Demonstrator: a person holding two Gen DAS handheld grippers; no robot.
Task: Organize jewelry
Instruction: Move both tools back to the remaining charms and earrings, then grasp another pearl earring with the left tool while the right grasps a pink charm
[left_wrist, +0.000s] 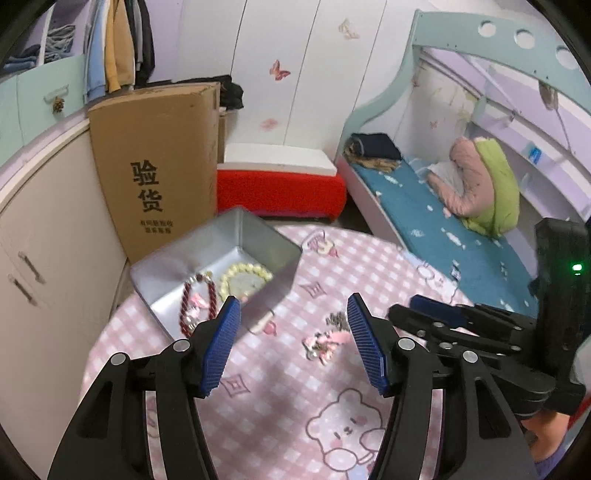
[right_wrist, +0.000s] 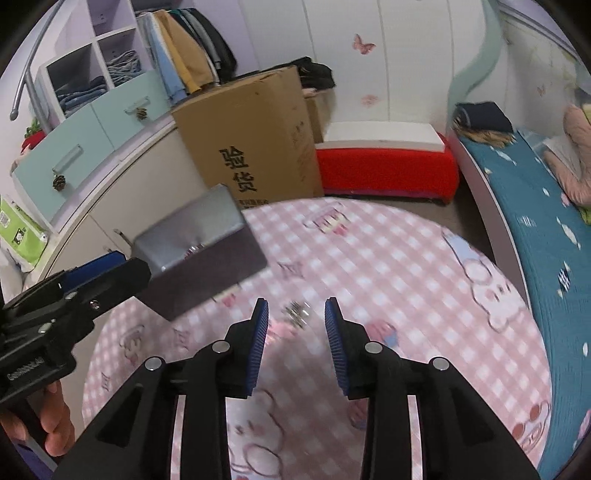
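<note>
With two bracelets (left_wrist: 207, 295) already in the tin (left_wrist: 236, 236) at the desk's (left_wrist: 388, 266) far left, both part-open, empty tools, left tool (left_wrist: 291, 343) and right tool (right_wrist: 295, 343), face the loose pink trinket (left_wrist: 325, 341), which the next move must straddle and pinch.

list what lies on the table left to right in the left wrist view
dark red bead bracelet → pale yellow bead bracelet, both inside the grey metal tin → pink charm piece on the pink checked tablecloth

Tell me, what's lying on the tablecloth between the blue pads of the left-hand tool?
A small pink charm piece and a little silvery chain lie on the pink checked cloth between the left gripper fingers, untouched; the left wrist view shows it.
</note>
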